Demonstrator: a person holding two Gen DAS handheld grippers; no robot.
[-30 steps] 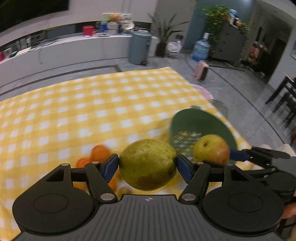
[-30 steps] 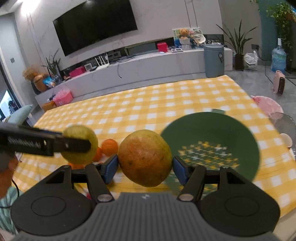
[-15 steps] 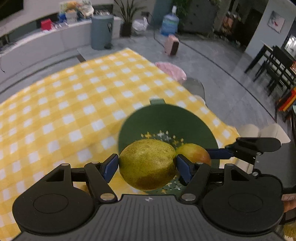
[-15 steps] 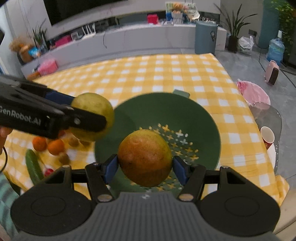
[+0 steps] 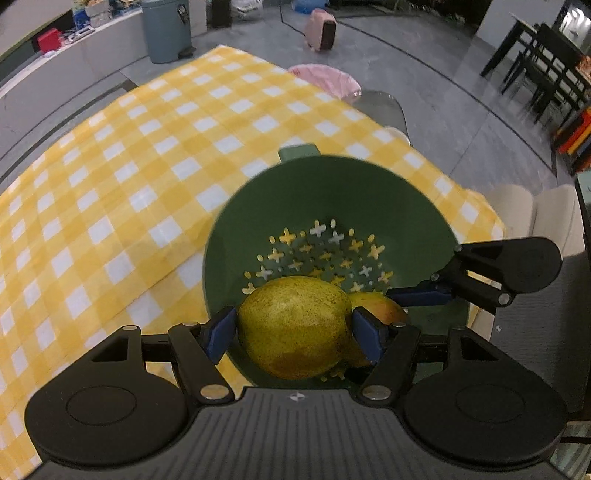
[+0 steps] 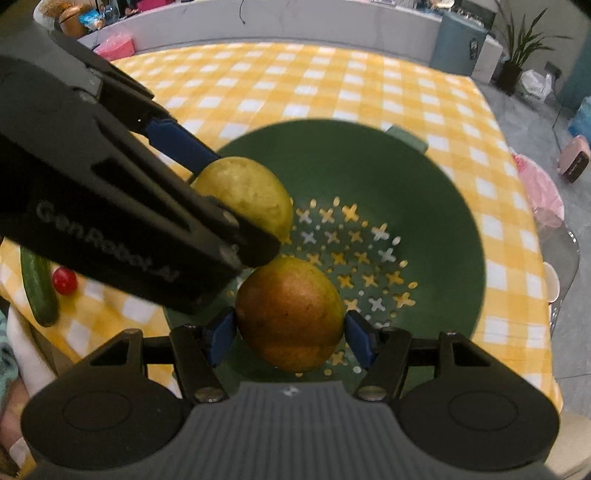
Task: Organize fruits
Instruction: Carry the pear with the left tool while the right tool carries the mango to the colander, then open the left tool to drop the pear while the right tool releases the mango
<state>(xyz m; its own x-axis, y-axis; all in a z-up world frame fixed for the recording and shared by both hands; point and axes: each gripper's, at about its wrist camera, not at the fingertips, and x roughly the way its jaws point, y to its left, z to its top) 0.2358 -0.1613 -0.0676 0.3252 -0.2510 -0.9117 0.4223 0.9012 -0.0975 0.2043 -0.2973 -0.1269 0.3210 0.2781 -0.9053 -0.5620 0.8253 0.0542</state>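
While held over the green colander (image 5: pixel 413 206), two fruits are gripped.
Left gripper (image 5: pixel 293 328): clamped on speckled yellow-green pear (image 5: pixel 295 325). Right gripper (image 6: pixel 290 332): clamped on smooth, rounded russet-orange pear (image 6: pixel 290 314); cross-shaped perforations are seen beneath.

Green colander (image 5: pixel 369 192), yellow-white checked cloth (image 5: pixel 147 147), yellow-green pear (image 5: pixel 295 325)

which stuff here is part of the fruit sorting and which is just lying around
In the job: green pear, reddish pear, colander, left hand-held gripper, right hand-held gripper.

Lying about: cucumber, tomato, bin, pink cushion.
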